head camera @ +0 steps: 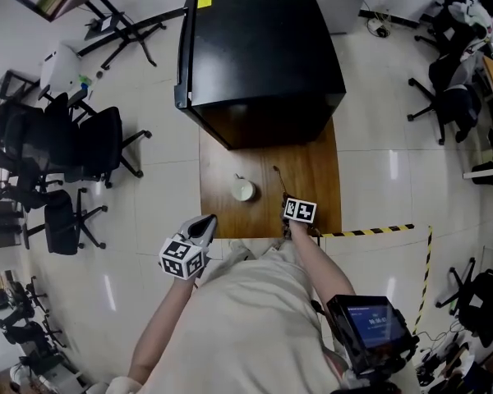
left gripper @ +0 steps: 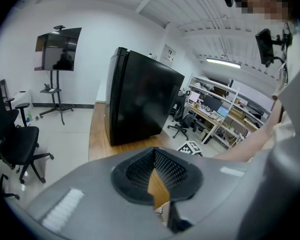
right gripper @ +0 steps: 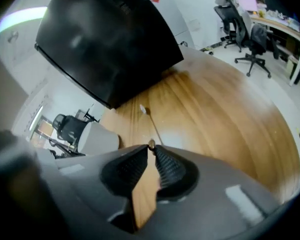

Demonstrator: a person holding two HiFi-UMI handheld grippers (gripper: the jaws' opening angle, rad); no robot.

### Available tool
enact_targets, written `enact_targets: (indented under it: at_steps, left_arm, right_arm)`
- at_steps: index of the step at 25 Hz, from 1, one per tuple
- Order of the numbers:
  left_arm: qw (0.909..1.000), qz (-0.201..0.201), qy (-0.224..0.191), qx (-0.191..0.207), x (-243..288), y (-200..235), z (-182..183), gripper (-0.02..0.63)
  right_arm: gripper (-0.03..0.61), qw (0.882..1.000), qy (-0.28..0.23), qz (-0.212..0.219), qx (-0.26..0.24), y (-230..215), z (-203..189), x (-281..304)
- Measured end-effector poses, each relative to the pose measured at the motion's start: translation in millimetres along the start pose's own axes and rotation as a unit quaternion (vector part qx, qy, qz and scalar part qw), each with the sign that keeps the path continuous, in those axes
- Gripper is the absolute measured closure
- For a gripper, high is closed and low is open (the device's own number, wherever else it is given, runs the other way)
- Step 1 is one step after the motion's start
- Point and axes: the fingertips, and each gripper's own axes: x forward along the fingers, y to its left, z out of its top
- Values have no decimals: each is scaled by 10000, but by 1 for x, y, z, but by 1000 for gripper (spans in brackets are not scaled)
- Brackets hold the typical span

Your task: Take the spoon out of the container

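Note:
A thin spoon (right gripper: pixel 149 123) stretches over the wooden table (right gripper: pixel 215 119), bowl end far from me and handle end between my right gripper's (right gripper: pixel 151 146) jaws, which are shut on it. In the head view the spoon (head camera: pixel 278 183) shows as a dark line just right of the white round container (head camera: pixel 243 190), outside it. The container (right gripper: pixel 96 140) stands to the left of my right gripper (head camera: pixel 288 207). My left gripper (head camera: pixel 205 222) hovers at the table's near left corner, jaws shut with nothing in them; its own view shows the left gripper (left gripper: pixel 154 156) pointing towards the black cabinet.
A large black cabinet (head camera: pixel 259 52) fills the far half of the table (head camera: pixel 312 179). Office chairs (head camera: pixel 82 146) stand on the floor to the left. Yellow-black tape (head camera: pixel 378 231) marks the floor at the right. Desks and chairs (right gripper: pixel 250 39) lie beyond the table.

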Motion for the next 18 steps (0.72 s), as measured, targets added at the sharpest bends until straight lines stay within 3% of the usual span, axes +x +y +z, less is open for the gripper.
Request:
enact_targets:
  at_steps: [8, 14, 18]
  left_arm:
    - [10000, -23, 1, 25, 0, -3, -3, 611]
    - [9999, 41, -39, -91, -3, -8, -8, 611]
    - [9999, 82, -12, -116, -6, -12, -16, 611]
  right_arm:
    - [532, 9935, 367, -162, -1062, 7, -6, 5]
    - [526, 9936, 574, 170, -956, 12, -11, 9]
    - [469, 9896, 737, 150, -1229, 11, -21, 14]
